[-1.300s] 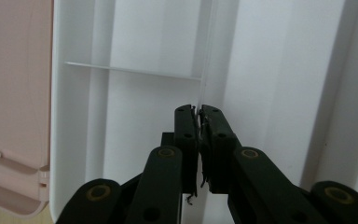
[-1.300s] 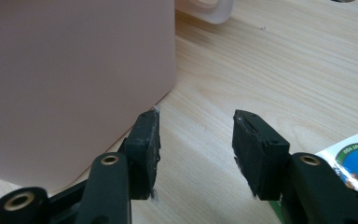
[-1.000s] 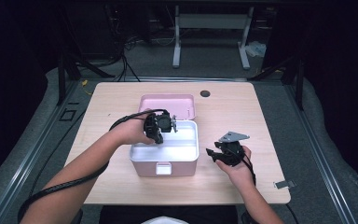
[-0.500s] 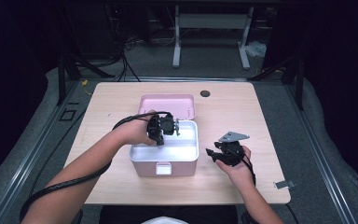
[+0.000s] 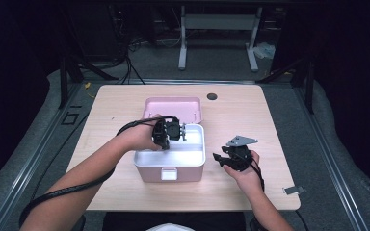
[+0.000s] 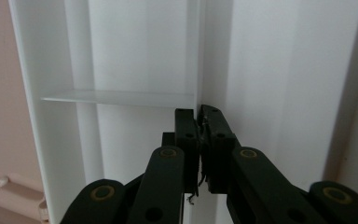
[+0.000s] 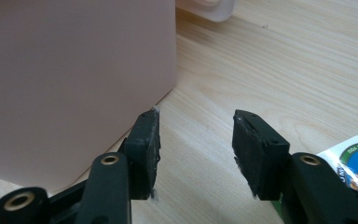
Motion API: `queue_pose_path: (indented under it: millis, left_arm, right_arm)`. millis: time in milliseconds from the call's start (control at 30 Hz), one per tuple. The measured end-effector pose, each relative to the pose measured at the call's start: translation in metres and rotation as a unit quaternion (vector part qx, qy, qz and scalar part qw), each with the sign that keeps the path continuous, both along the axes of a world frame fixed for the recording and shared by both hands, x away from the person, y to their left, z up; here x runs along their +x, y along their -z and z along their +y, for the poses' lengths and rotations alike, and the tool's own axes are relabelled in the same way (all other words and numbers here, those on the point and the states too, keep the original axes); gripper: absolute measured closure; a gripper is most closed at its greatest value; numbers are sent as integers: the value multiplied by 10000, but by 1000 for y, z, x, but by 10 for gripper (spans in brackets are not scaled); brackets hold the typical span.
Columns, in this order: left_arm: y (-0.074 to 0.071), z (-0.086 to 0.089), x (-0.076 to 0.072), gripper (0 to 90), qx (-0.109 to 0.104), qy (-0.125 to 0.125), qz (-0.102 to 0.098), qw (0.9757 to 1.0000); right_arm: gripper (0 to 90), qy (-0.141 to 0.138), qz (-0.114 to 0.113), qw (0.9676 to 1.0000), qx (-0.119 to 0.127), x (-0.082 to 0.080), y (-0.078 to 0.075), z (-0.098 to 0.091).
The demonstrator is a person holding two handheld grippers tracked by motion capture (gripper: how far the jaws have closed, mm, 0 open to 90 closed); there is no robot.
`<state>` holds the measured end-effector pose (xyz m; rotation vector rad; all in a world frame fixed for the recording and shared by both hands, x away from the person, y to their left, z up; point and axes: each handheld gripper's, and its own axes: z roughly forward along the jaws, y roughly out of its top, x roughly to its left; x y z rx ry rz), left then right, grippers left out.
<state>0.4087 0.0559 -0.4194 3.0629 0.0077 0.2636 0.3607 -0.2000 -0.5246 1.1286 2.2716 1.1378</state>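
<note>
A pink box stands mid-table with its lid swung back and a white tray inside. My left gripper reaches into the box from the left. Its jaws have just been closing and now pinch a thin upright white rib of the tray, seen in the left gripper view at the left gripper. My right gripper rests on the table to the right of the box, jaws apart. In the right gripper view the right gripper is open with only bare wood between its jaws, beside the box's pink wall.
The wooden table has a small dark round disc near its far edge and a small metal piece at the front right corner. A printed sticker lies by the right gripper. Dark floor and cables surround the table.
</note>
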Motion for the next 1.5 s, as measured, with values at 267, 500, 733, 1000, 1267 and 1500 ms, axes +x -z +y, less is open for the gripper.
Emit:
queue_pose_path:
  millis: [267,500,733,1000,1267,1500]
  left_arm:
    - [-14,3,-4,888,-63,5,-146,9999]
    - [-43,19,-5,891,-360,-263,-248,9987]
    - [-54,64,9,891,-512,-1000,-94,9936]
    - [-50,151,19,891,-757,-2187,93,9728]
    - [-36,225,9,891,-869,-3027,195,9489]
    - [1,258,2,891,-808,-3429,427,9349]
  right_arm:
    - [512,-3,10,10000,14,0,0,-1]
    - [512,15,-12,10000,1,-1,-1,0]
    - [512,46,13,10000,28,0,0,-1]
    - [510,91,-28,9999,47,3,-1,1]
    - [506,51,-22,10000,9,2,-2,7]
    - [503,47,-74,9999,49,0,-4,4]
